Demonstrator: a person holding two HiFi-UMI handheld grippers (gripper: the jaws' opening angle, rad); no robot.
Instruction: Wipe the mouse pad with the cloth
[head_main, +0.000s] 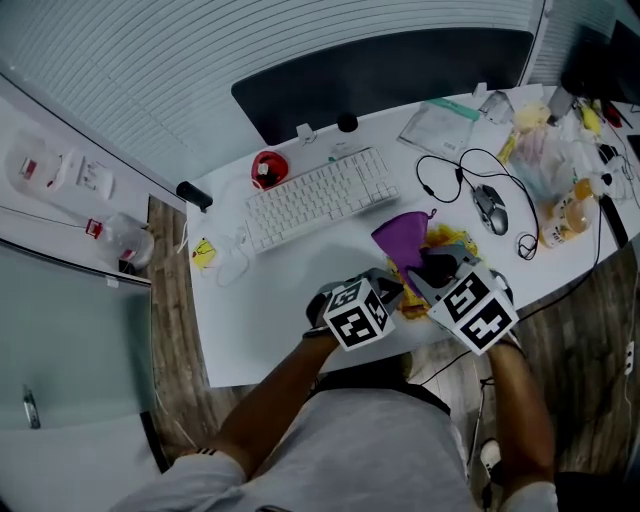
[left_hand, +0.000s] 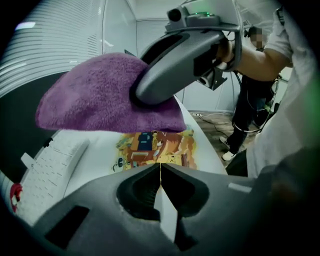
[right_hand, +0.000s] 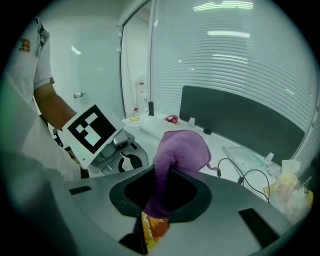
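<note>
My left gripper (left_hand: 160, 168) sits at the near edge of the white desk (head_main: 270, 300). Its jaws are pressed together with nothing between them. My right gripper (right_hand: 160, 172) is just beside it, to the right, pinching a purple terry cloth (right_hand: 182, 150). One end of the cloth runs down between the jaws and the rest bunches up past the tips.

Just beyond the left jaws a flat mouse pad with a yellow and orange print (left_hand: 157, 147) lies on the desk. The cloth hangs from the right gripper over the pad's far end. I can't tell if its lower edge touches the pad.

Past the cloth, to the left, is a white keyboard (head_main: 320, 195), and to the right a dark wired mouse (head_main: 490, 208) with its cable looped on the desk. A small red round object (head_main: 268, 168) is at the keyboard's far left corner. A black divider panel (head_main: 380, 75) stands along the desk's far edge.
</note>
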